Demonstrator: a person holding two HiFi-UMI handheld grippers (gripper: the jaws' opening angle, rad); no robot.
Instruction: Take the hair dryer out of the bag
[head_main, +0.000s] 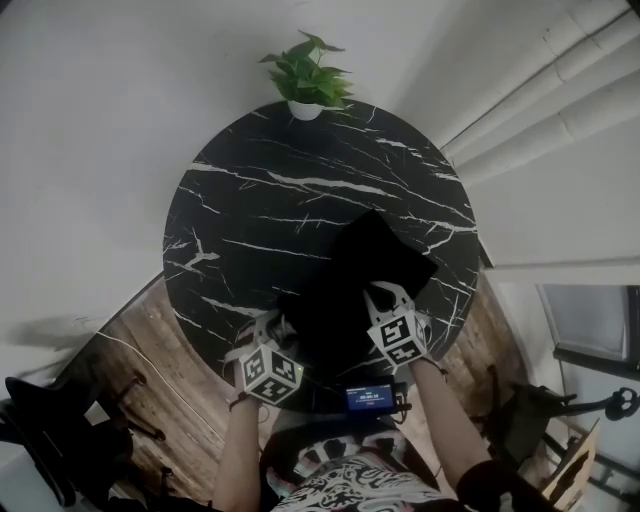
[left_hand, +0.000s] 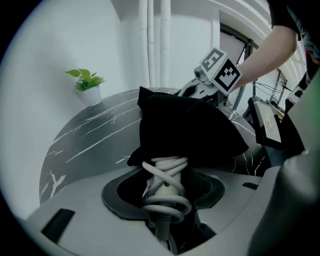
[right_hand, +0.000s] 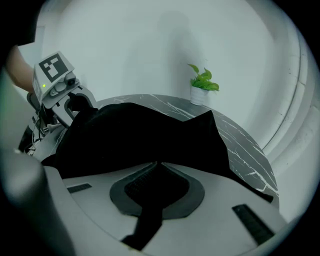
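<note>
**A:** Where's the dryer (left_hand: 166, 185) rn?

**B:** Mostly in the bag (head_main: 365, 265). The bag lies on the table (head_main: 280, 180) at the near edge, right in front of the person. Only the handle end sticks out of the bag's mouth, w/ the white cord (left_hand: 166, 162) wound round it.

**A:** L gripper (left_hand: 164, 192)?

**B:** Jaws fairly wide, one on each side of that handle. There's a dark gap on both sides, so the pads don't look like they're biting yet. Prob lined up there bc the handle is the only part that's exposed and stiff enough to pull on.

**A:** And the R gripper (right_hand: 156, 180)?

**B:** Pinched tight on bag cloth. A black strip of it runs thru the closed jaws. My guess is it's anchoring the bag so the bag doesn't slide along w/ the dryer.

**A:** So how far along?

**B:** Early, imo. The body is hidden under the cloth and nothing's out.

**A:** Risks?

**B:** If the L grip catches only the cord, the loops could slip or unwind. The cloth is soft, so it may snag on the head. The plant (head_main: 308, 75) is at the far rim, well apart, so no issue there.
</note>
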